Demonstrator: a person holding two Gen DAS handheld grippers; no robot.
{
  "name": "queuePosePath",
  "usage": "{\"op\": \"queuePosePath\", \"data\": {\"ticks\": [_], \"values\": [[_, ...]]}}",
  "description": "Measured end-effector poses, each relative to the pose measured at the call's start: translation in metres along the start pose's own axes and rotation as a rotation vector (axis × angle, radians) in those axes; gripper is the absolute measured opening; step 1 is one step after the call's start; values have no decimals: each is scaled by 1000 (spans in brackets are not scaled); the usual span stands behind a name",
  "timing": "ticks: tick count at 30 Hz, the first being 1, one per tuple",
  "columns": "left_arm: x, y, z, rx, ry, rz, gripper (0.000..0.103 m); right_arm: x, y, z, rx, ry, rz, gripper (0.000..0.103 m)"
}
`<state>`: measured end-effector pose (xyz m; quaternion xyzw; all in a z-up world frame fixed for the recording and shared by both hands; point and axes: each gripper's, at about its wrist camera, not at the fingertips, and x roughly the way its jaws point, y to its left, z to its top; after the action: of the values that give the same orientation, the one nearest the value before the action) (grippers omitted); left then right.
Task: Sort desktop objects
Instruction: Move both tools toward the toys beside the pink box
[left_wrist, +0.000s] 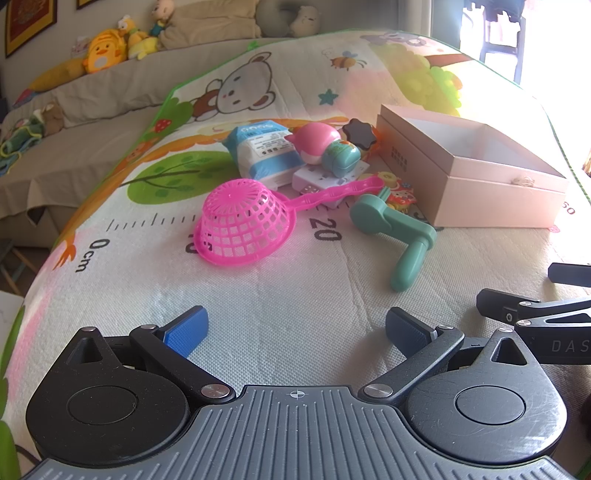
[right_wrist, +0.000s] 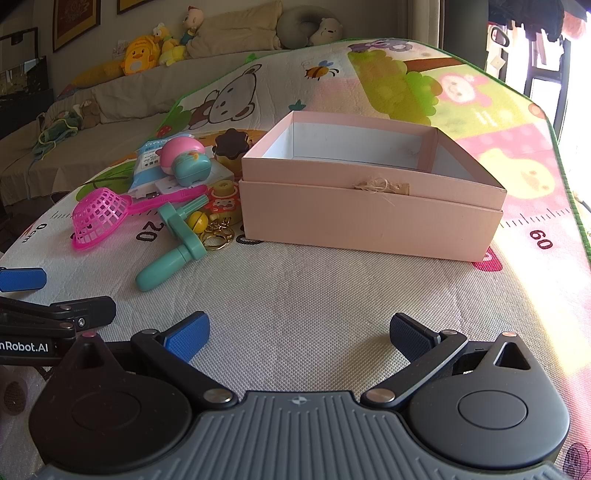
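Observation:
An open pink box (right_wrist: 369, 218) stands on the cartoon play mat (right_wrist: 295, 302); its inside looks empty. It also shows in the left wrist view (left_wrist: 491, 192). Left of it lies a pile of toys: a pink plastic strainer (left_wrist: 240, 221), a teal crank handle (left_wrist: 399, 229), a blue-white tissue pack (left_wrist: 262, 151), a pink-and-teal toy (left_wrist: 325, 147), a brown flower-shaped piece (left_wrist: 359, 133) and yellow keychains (right_wrist: 218, 221). My left gripper (left_wrist: 295, 332) is open and empty, short of the strainer. My right gripper (right_wrist: 299, 338) is open and empty, in front of the box.
A sofa (left_wrist: 74, 110) with plush toys (left_wrist: 107, 50) runs behind the mat on the left. A bright window (right_wrist: 554, 74) is at the right. The right gripper's fingers (left_wrist: 535, 314) show at the right edge of the left wrist view.

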<state>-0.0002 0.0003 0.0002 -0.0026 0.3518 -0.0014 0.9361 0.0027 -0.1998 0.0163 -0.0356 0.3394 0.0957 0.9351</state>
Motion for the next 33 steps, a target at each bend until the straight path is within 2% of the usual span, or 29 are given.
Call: {"op": "queuePosePath", "data": {"ticks": [9,15,20,24,28,33], "values": [[0,0,0,0,1,0,103,1,0,3,2,17,0,103],[2,2,4,9,23,-8,103,-7,3,0,25,69,-14,103],[-2,5,4,34,52,-39,103,-13,4,-2,1,92,7,103],[-4,12,6,15,70,-39,103,-15,7,0,-28,110,48,103],[-2,18,10,18,78,-18,103,-23,17,3,-87,37,85,103],[4,31,17,0,82,19,103,-20,28,18,-144,-8,104,103]]}}
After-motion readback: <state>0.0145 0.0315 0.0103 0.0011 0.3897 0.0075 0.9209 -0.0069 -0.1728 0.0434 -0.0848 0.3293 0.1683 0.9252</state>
